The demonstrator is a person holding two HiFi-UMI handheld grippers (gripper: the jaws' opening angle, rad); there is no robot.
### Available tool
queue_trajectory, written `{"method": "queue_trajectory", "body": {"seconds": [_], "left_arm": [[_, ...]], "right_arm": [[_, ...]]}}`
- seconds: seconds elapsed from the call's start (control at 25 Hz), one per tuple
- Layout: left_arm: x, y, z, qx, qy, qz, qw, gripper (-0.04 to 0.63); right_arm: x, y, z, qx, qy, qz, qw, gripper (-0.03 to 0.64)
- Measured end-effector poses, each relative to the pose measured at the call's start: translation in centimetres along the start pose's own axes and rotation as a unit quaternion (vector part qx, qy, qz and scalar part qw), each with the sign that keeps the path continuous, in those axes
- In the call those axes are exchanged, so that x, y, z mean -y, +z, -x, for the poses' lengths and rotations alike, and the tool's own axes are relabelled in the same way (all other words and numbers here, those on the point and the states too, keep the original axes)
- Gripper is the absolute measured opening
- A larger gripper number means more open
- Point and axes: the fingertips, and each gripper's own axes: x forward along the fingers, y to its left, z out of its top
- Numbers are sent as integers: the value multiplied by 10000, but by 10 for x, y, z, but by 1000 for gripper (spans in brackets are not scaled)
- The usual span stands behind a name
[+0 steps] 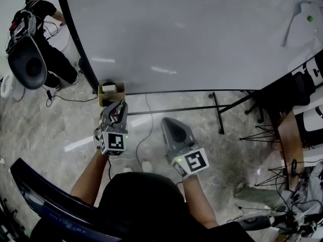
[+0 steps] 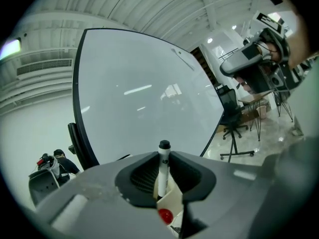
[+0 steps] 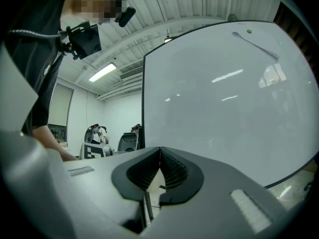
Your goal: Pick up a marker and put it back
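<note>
We read the left gripper (image 2: 162,156) as clamped on the marker (image 2: 161,173). Its two ribbed pads (image 2: 144,176) press against the white barrel from either side. The marker stands upright between the jaws, with its black cap just above the jaw tips. The lower end of the barrel runs down behind the jaws towards a cream-coloured box (image 2: 172,198) directly beneath them. A red round cap (image 2: 164,215) sits in that box, below the held marker and apart from it.

In the head view we find the left gripper (image 1: 115,116) pointing at the same box (image 1: 111,92). The box sits just ahead of the jaw tips, at the lower edge of the whiteboard (image 1: 202,34). From this view we cannot make out the marker itself.

We read the right gripper (image 3: 159,152) as closed, with its pad tips meeting and nothing between them. In the head view the right gripper (image 1: 174,130) is beside the left gripper and apart from it. It also faces the whiteboard (image 3: 224,98).

Well beyond the left gripper, to its left, a person (image 2: 57,161) stands beside the board's edge.
</note>
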Motion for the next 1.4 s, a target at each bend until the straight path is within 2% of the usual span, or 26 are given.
{"method": "queue_trajectory", "body": {"seconds": [0.32, 0.88, 1.4], "left_arm": [[-20, 19, 24, 135, 227, 339, 9991, 69], [-46, 54, 76, 522, 643, 662, 9944, 71], [-58, 65, 119, 684, 832, 950, 9896, 71]], "right_arm": [[-17, 7, -1, 110, 240, 13, 9996, 9], [-52, 16, -2, 229, 638, 38, 9977, 9], [-82, 20, -7, 261, 939, 43, 9952, 9]]}}
